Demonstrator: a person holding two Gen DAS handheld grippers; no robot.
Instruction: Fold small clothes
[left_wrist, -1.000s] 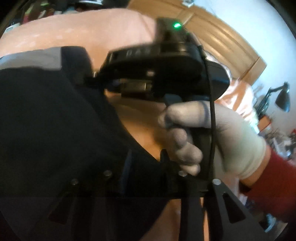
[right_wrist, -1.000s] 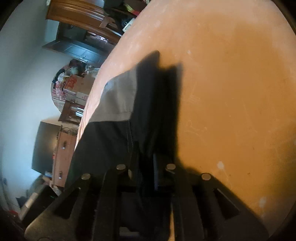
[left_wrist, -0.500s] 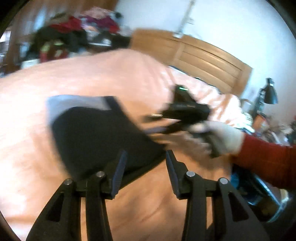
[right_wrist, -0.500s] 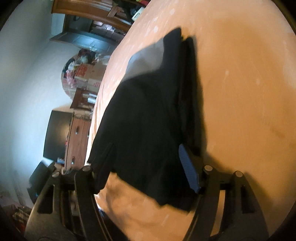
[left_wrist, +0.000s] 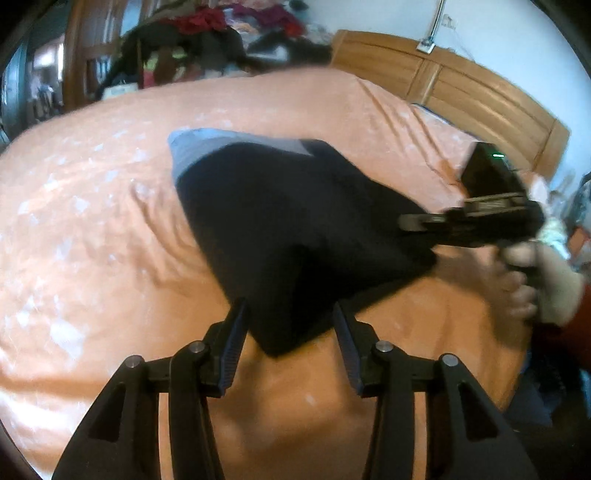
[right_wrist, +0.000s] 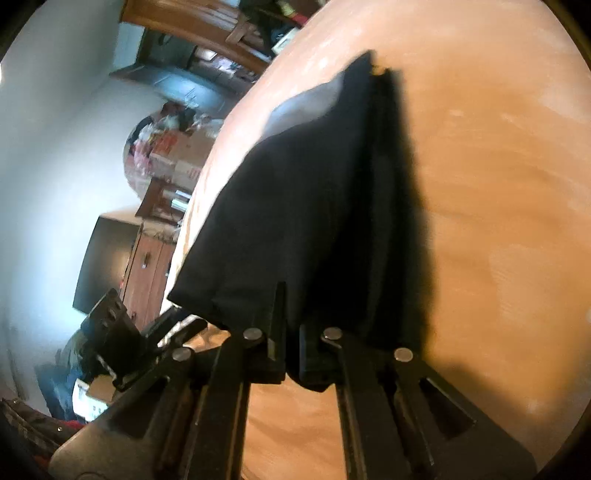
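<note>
A black garment (left_wrist: 295, 229) with a grey waistband (left_wrist: 207, 144) lies folded on the orange bedsheet (left_wrist: 92, 221). In the left wrist view my left gripper (left_wrist: 290, 332) is open, its fingers either side of the garment's near corner without touching it. My right gripper (left_wrist: 413, 223), held by a gloved hand (left_wrist: 546, 288), pinches the garment's right edge. In the right wrist view the right gripper (right_wrist: 291, 328) is shut on the black garment (right_wrist: 295, 206), which rises slightly from the sheet toward the grey band (right_wrist: 306, 99).
A wooden headboard (left_wrist: 461, 85) runs along the far right of the bed. A pile of clothes (left_wrist: 207, 40) sits beyond the far edge. Past the bed's left side stand a wooden cabinet (right_wrist: 147, 266) and a dark screen (right_wrist: 99, 258).
Both grippers let go of the garment and drew back. The right gripper, open half a second ago, has shut on the garment's edge again. The left stays open.
</note>
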